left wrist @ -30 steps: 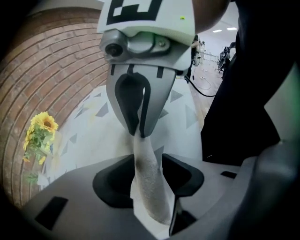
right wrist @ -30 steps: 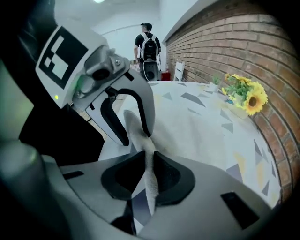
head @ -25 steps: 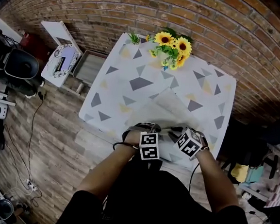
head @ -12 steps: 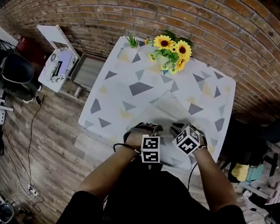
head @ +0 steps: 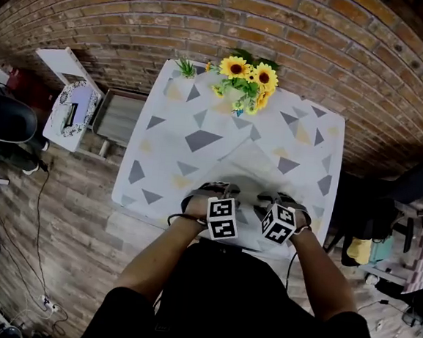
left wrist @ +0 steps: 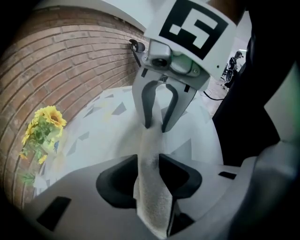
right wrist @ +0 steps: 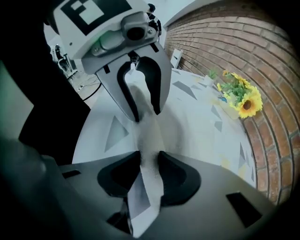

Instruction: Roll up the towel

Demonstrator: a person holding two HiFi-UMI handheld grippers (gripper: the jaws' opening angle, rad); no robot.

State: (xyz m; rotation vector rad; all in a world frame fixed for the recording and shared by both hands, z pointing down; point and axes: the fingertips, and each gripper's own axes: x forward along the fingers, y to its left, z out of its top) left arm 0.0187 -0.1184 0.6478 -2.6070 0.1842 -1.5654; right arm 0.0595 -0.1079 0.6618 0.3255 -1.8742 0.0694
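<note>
Towel (left wrist: pixel 154 206) pinched in closing left gripper (left wrist: pixel 149 161)

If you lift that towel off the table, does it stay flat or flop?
Probably flops: the towel bunches into a limp, narrow strip. Likely light, as it looks thin. Its fuzzy surface seems unlikely to slip.

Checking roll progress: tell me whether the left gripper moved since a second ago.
Yes: left gripper slid slightly toward the sunflowers, jaws closing with the towel between them.
</note>
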